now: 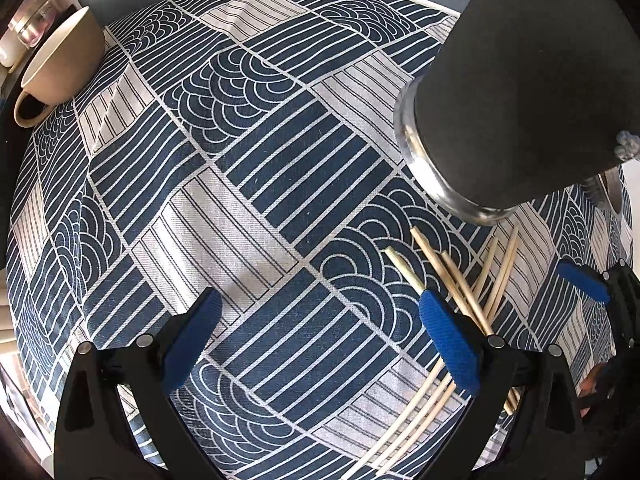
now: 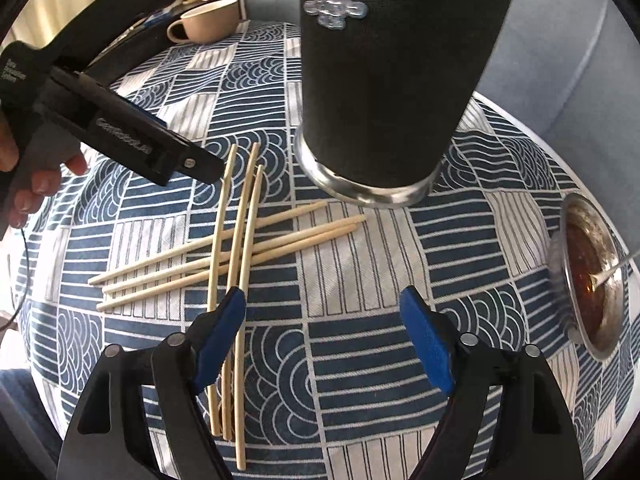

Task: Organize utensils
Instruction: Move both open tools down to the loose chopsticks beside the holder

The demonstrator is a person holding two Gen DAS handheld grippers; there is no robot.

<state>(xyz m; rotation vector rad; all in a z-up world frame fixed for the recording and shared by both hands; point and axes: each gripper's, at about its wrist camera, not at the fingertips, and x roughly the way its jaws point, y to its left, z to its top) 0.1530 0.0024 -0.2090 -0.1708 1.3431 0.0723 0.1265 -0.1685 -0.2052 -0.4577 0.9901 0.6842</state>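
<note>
Several wooden chopsticks point(image 2: 240, 248) lie in a crossed pile on a blue-and-white patterned tablecloth point(image 2: 360, 340). A tall black holder point(image 2: 400, 80) with a metal base stands just behind them. My right gripper point(image 2: 324, 340) hovers open over the cloth, its left finger above the near ends of three chopsticks and nothing between the pads. My left gripper point(image 1: 320, 340) is open over bare cloth, with the chopsticks point(image 1: 460, 280) under and beyond its right finger. In the right wrist view the left gripper point(image 2: 200, 166) reaches in from the upper left, held by a hand point(image 2: 40, 184).
A beige cup point(image 2: 208, 20) sits at the table's far edge, and the same cup point(image 1: 60, 60) appears in the left wrist view. A metal bowl point(image 2: 588, 280) of brown sauce with a stick in it stands at the right. The round table's rim is close behind the holder point(image 1: 520, 100).
</note>
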